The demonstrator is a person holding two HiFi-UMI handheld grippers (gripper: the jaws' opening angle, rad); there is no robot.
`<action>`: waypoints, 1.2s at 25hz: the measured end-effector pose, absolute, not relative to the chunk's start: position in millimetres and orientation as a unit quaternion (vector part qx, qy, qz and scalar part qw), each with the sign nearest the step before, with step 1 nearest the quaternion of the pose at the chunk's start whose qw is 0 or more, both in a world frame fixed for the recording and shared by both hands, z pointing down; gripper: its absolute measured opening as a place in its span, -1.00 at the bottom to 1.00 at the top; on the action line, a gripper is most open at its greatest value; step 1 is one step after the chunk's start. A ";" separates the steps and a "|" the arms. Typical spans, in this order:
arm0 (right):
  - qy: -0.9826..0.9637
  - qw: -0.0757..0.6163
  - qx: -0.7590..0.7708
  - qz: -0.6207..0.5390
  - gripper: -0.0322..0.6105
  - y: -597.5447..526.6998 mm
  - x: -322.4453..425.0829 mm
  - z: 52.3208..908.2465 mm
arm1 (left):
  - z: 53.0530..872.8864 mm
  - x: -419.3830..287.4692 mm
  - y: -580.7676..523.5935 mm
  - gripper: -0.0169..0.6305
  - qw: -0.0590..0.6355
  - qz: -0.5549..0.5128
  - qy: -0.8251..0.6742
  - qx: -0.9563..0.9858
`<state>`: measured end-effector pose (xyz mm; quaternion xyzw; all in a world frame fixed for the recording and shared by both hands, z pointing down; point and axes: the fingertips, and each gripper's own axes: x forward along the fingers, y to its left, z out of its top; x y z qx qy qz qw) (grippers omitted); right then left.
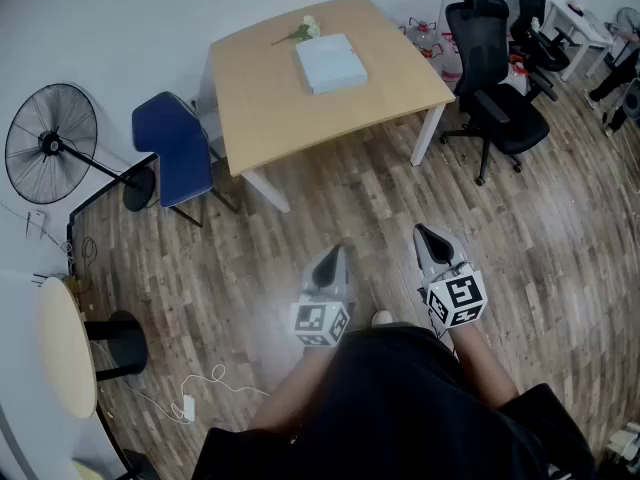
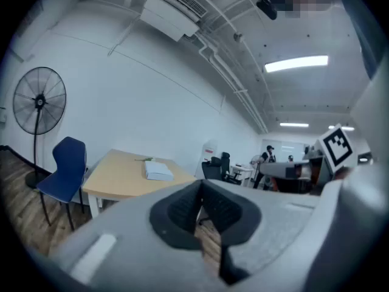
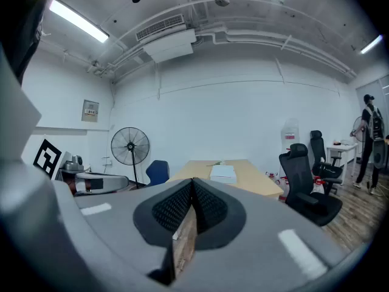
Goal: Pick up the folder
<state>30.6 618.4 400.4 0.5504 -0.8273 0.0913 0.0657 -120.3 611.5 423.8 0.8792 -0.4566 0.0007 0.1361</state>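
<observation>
Currently, head view: I carry both tools low in front of my body, over the wood floor (image 1: 250,258), well short of the table (image 1: 300,138). My left gripper (image 1: 335,258) and right gripper (image 1: 430,240) point ahead at the table, side by side and apart from each other. The folder (image 1: 331,63), pale blue, lies flat toward the table's far side with nothing on top of it. A white flower (image 1: 308,28) lies just beyond its far edge. A blue chair (image 1: 180,148) stands at the table's left corner and a black office chair (image 1: 495,98) at its right. The near edge between them is free, so I judge that the side to come in from.

Left gripper view: the jaws are clenched pad on pad, with nothing between them. The folder (image 2: 159,171) shows small on the tabletop, left of the jaw line. Closed jaws make sense for carrying, since no reach is possible from here.

Right gripper view: same state, pads pressed together and empty; floor shows through the slit below them. The folder (image 3: 223,173) sits almost straight ahead, a little right of the tips, so this tool looks the better aimed.

Judgement: approach stage, grasp not begun. The folder is thin and flat on the surface, so the jaws must open and one pad must get under an edge. That is likely the hard part.
</observation>
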 end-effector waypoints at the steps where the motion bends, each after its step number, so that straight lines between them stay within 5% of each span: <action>1: -0.829 0.065 0.548 0.091 -0.90 618.7 34.7 400.6 | 422.6 -114.7 611.5 -0.94 0.133 0.000 -0.457 0.879; 30: -0.827 0.057 0.544 0.127 -0.89 563.5 139.8 447.3 | 434.6 -1.4 545.7 -0.94 0.112 0.027 -0.457 0.882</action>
